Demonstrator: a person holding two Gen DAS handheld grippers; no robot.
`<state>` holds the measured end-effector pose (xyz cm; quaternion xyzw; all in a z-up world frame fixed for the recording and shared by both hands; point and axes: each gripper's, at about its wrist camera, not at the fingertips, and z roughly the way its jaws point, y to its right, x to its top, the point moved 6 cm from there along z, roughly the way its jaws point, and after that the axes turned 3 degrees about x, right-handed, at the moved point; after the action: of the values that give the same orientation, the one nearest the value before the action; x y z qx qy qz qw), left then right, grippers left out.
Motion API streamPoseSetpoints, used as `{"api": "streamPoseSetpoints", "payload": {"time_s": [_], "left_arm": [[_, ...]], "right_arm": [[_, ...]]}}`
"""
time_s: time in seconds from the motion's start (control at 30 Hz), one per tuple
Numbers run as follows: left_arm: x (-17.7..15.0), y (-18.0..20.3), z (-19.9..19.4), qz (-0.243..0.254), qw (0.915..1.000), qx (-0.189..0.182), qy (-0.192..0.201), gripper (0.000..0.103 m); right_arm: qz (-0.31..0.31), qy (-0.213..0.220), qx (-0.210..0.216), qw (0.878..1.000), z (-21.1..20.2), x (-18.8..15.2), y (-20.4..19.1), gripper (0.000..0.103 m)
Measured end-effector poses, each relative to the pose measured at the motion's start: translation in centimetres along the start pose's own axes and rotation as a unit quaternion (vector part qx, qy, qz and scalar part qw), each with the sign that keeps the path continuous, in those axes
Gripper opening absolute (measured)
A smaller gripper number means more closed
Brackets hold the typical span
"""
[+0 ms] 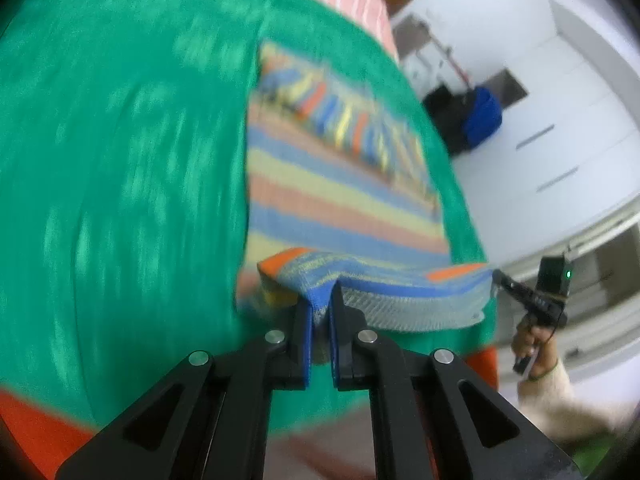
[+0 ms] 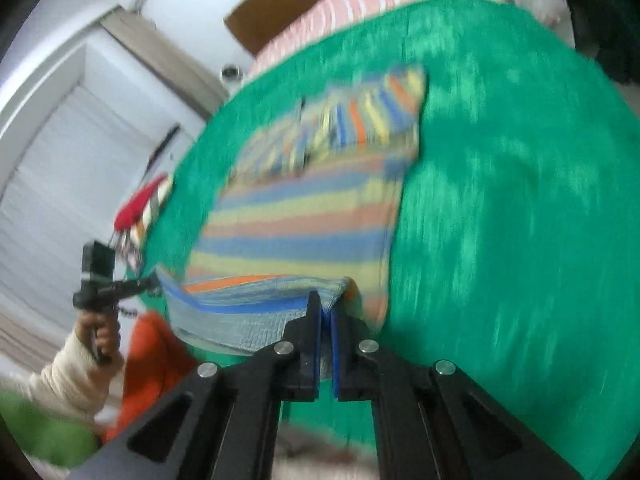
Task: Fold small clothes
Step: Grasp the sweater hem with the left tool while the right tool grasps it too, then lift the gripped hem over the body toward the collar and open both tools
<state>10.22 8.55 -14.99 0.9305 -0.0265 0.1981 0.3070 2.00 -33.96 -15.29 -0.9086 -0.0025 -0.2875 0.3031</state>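
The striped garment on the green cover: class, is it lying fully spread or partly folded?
Partly folded: the striped garment has its near edge lifted, pinched by the left gripper and right gripper.

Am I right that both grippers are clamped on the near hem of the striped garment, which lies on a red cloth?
Not quite: the cloth is green, as both wrist views show. The left gripper and right gripper are indeed clamped on the striped garment's near hem.

A small striped garment (image 1: 340, 200) in blue, yellow, orange and salmon bands lies spread on the green cover, stretching away ahead of the fingers; its near hem is lifted off the cover, one corner pinched between each pair of fingers, the pale inside showing below
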Motion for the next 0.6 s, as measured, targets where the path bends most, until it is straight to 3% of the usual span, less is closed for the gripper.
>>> {"api": "streamPoseSetpoints", "payload": {"time_s": [0.27, 0.43, 0.47, 0.5, 0.53, 0.57, 0.6], "left_arm": [[17.3, -0.6, 6.3, 0.008, 0.9969, 0.03, 0.072, 0.005], [24.0, -1.2, 12.6, 0.012, 0.9934, 0.079, 0.082, 0.008], [24.9, -2.1, 14.3, 0.002, 0.9917, 0.101, 0.079, 0.016], [25.0, -3.2, 14.9, -0.016, 0.99, 0.118, 0.075, 0.034], [25.2, -4.5, 15.7, -0.045, 0.9877, 0.134, 0.067, 0.044], [25.0, -5.3, 15.6, -0.065, 0.9862, 0.135, 0.071, 0.052], [24.7, -5.8, 14.8, -0.078, 0.9859, 0.121, 0.085, 0.053]], "right_arm": [[-0.011, 0.064, -0.029, 0.997, 6.5, 15.5, 3.4, 0.004], [0.031, 0.076, -0.049, 0.995, 11.4, 22.5, 8.1, 0.004], [0.047, 0.08, -0.045, 0.995, 12.7, 23.5, 9.4, 0.004], [0.063, 0.081, -0.042, 0.994, 13.8, 24.0, 10.3, 0.005], [0.088, 0.084, -0.045, 0.992, 14.8, 24.4, 11.7, 0.009], [0.107, 0.089, -0.063, 0.988, 15.2, 24.4, 12.8, 0.027], [0.121, 0.097, -0.084, 0.984, 15.0, 24.2, 13.6, 0.036]]}}
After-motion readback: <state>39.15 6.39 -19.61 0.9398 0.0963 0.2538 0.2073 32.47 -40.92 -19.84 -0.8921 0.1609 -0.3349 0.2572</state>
